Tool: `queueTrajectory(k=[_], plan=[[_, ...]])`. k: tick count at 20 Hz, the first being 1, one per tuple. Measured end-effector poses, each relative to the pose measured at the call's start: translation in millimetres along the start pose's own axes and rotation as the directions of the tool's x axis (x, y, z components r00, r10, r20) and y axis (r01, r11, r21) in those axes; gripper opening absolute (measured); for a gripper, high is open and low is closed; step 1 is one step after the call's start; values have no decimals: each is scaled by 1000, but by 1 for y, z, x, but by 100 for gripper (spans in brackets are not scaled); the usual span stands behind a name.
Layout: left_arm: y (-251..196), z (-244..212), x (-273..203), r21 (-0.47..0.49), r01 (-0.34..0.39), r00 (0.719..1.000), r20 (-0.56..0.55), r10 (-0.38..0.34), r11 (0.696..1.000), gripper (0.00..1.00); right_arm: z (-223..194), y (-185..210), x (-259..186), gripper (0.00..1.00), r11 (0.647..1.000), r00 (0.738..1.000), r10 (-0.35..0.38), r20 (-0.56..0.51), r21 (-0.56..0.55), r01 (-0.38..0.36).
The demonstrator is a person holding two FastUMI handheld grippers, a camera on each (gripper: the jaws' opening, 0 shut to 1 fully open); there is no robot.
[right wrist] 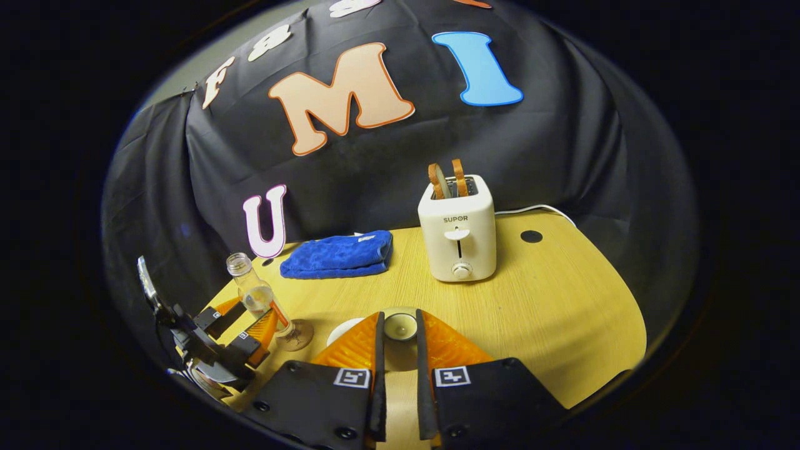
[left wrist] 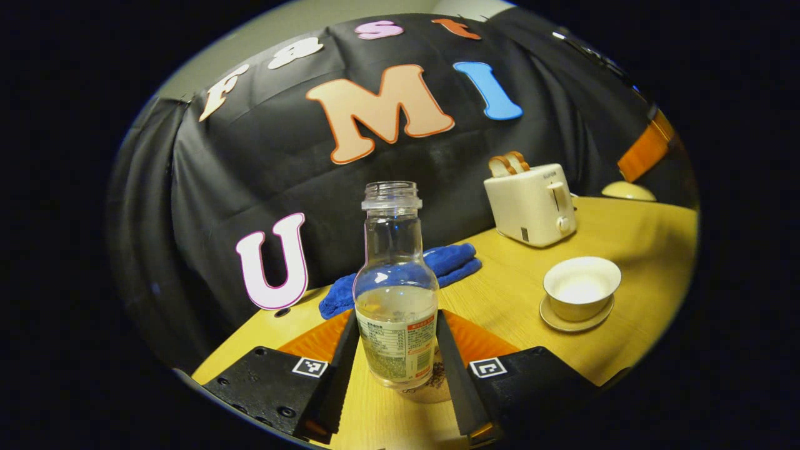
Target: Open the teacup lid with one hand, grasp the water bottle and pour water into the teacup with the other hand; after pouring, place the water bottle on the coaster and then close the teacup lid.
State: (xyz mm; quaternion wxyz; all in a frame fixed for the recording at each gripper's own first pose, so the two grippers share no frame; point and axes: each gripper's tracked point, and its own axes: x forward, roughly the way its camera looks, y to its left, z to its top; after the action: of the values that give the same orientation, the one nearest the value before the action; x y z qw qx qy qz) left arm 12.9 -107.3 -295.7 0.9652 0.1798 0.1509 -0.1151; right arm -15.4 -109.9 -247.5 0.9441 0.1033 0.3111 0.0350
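A clear, capless water bottle [left wrist: 395, 294], part full of water, stands upright on a round coaster [left wrist: 437, 394] near the table's front edge. My left gripper [left wrist: 397, 315] is shut on the bottle, one finger on each side of the label. Farther right, the white teacup [left wrist: 581, 284] sits uncovered on its saucer [left wrist: 572, 320]. In the right gripper view, my right gripper [right wrist: 399, 325] is shut on the knob of the teacup lid [right wrist: 400, 326], held above the table. That view also has the left gripper [right wrist: 247, 325] with the bottle [right wrist: 256, 294] on the coaster [right wrist: 299, 337] at the left.
A white toaster [right wrist: 457, 234] with two slices of toast stands mid-table, its cord trailing behind. A folded blue cloth [right wrist: 340, 255] lies toward the back left. The wooden table [right wrist: 562, 312] ends against the black booth wall.
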Motion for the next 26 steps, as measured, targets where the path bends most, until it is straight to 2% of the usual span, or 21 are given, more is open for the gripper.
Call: queueTrajectory(k=[1,7,8,11,14,16,19,21,26], plan=[[-2,3,-1,31,12,1000,-1,-12,999,67,-2,1,0,23,1000,1000,5,-1,3,-5],[-11,11,-5,220,46,999,-9,-45,974,66,-15,2,-6,23,999,1000,23,-5,43,-23],[-13,11,-5,244,54,999,-9,-53,968,66,-16,1,-7,27,999,1000,25,-5,46,-24],[-21,10,-6,337,82,997,-29,-77,938,66,-17,-3,-8,21,998,1000,24,-1,58,-24],[-29,12,-4,459,112,994,-47,-102,881,66,-18,-8,-11,21,997,1000,22,4,80,-22],[-35,13,-6,507,128,991,-45,-122,853,66,-18,-13,-13,23,995,1000,17,9,94,-17],[-45,17,-11,577,153,987,-51,-152,802,66,-17,-19,-16,20,994,1000,8,24,109,-11],[-53,14,-12,615,183,981,-68,-179,767,65,-19,-22,-18,23,993,1000,8,25,119,-10],[-61,7,-18,720,241,968,-127,-218,650,65,-25,-27,-22,23,989,1000,5,28,145,-9]])
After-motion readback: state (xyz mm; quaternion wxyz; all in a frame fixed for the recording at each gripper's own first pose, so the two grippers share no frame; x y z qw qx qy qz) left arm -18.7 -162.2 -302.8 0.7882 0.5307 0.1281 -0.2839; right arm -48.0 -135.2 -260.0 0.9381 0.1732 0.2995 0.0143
